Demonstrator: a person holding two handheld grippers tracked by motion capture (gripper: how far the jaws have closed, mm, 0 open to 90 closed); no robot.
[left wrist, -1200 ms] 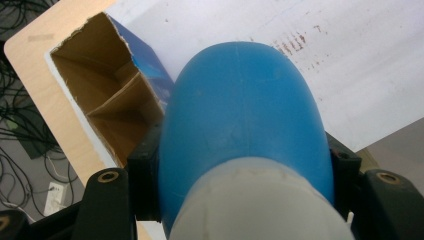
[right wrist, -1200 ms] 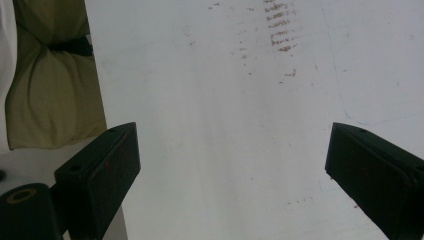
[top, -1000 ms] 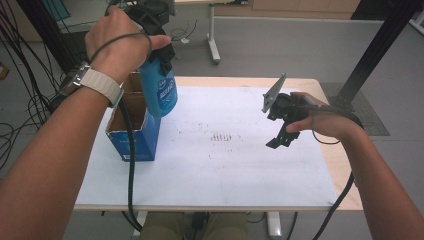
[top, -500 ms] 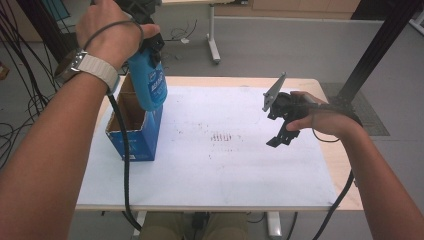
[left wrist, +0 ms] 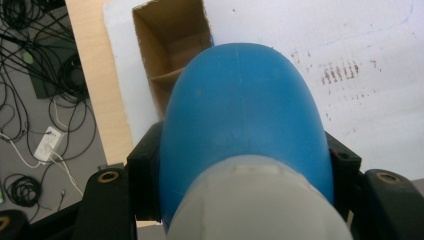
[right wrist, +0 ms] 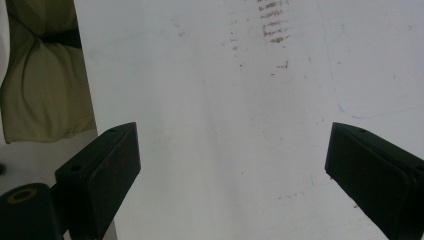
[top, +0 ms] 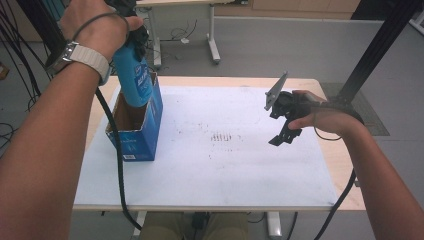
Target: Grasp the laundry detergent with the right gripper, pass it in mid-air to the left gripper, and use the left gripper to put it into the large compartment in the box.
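My left gripper (top: 131,37) is shut on a blue plastic bottle (top: 134,80) with a pale cap end, which hangs bottom-down over the open top of a blue cardboard box (top: 137,132) at the table's left. In the left gripper view the bottle (left wrist: 240,110) bulges between both jaws, and the box's brown inside (left wrist: 172,55) lies below it. My right gripper (top: 284,135) hovers over the right side of the white sheet (top: 220,165), open. In the right gripper view its jaws (right wrist: 232,165) stand wide apart with nothing between them.
The white sheet (right wrist: 225,100) has a patch of reddish-brown marks (top: 222,136) at its middle. The wooden table edge (top: 340,165) runs along the right. Cables (left wrist: 30,90) lie on the floor to the left, and a black post (top: 372,55) stands at the far right.
My left hand has carried the bottle leftward and a little up, from the box's right side to over its open top. The right gripper has stayed where it was.
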